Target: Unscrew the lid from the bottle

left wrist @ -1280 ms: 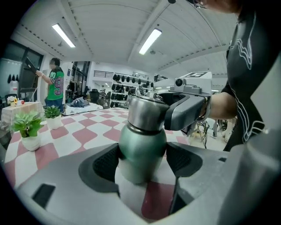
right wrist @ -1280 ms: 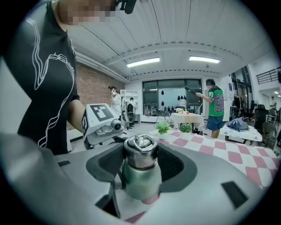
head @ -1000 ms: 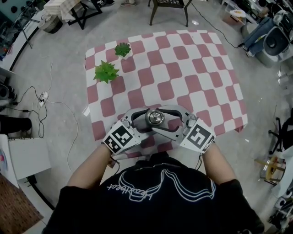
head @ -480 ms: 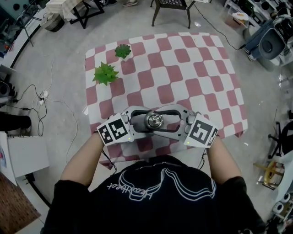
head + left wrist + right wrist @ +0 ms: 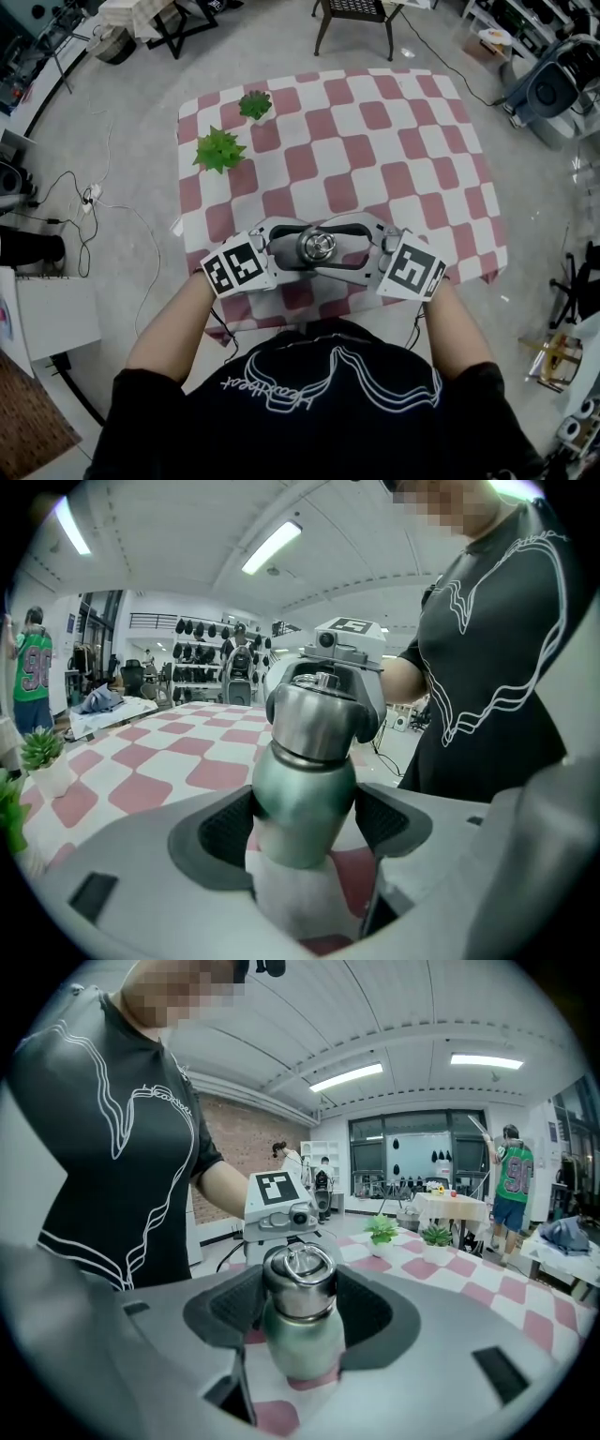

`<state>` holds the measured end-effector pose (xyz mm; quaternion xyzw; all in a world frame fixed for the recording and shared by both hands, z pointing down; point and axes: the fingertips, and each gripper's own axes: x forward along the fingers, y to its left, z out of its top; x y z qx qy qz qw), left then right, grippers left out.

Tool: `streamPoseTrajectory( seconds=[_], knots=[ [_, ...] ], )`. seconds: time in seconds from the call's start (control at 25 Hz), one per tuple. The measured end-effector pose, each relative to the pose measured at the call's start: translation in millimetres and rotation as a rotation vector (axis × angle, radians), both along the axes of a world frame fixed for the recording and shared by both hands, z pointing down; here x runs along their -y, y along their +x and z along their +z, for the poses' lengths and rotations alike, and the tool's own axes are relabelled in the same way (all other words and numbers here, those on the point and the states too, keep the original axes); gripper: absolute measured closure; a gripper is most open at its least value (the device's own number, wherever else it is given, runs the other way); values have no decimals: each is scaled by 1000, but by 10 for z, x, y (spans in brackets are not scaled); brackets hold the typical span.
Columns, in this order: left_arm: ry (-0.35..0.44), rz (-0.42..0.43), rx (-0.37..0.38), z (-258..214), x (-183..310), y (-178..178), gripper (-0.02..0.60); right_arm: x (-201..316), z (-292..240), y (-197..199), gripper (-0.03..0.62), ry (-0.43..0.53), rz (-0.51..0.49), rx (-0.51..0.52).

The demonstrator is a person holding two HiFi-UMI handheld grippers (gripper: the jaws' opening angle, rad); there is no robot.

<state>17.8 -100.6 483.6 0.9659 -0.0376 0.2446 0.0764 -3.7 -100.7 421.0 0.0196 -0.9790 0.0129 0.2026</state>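
Now two little green plants (image 5: pixel 218 150) (image 5: pixel 254 103) sit near the far left corner of the table (image 5: pixel 375 159). At the near edge, the jaws of the left gripper (image 5: pixel 305 822) squeeze the green body of the bottle (image 5: pixel 305 794). The jaws of the right gripper (image 5: pixel 300 1309) hug the shiny lid (image 5: pixel 298 1283) on top.

The bottle (image 5: pixel 317 247) is over the table's (image 5: pixel 412 159) near edge, plants (image 5: pixel 218 150) behind it, leftward.
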Motion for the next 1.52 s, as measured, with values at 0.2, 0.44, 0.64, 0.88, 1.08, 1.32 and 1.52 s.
streamPoseTrajectory(
  seconds=[0.2, 0.44, 0.64, 0.88, 1.08, 1.32, 1.52],
  knots=[
    [3, -88, -3, -6, 0, 3, 241, 35, -21, 54, 285, 18, 117, 13],
    [5, -236, 0, -3, -16, 12, 239, 2, -110, 87, 276, 40, 245, 66],
    [3, -390, -2, -8, -36, 1, 240, 30, -129, 95, 276, 32, 383, 117],
    [1, -503, -11, -7, -45, -9, 240, -29, -30, 97, 279, 5, 463, 106],
    [3, -562, -15, -9, -44, -5, 239, -62, -25, 45, 313, -3, 513, 121],
    [5, -572, -15, -10, -52, -2, 240, -58, -29, 48, 361, 2, 555, 124],
    [3, -572, -18, -8, -45, 1, 241, -38, -46, 59, 359, -7, 561, 104]
  ],
)
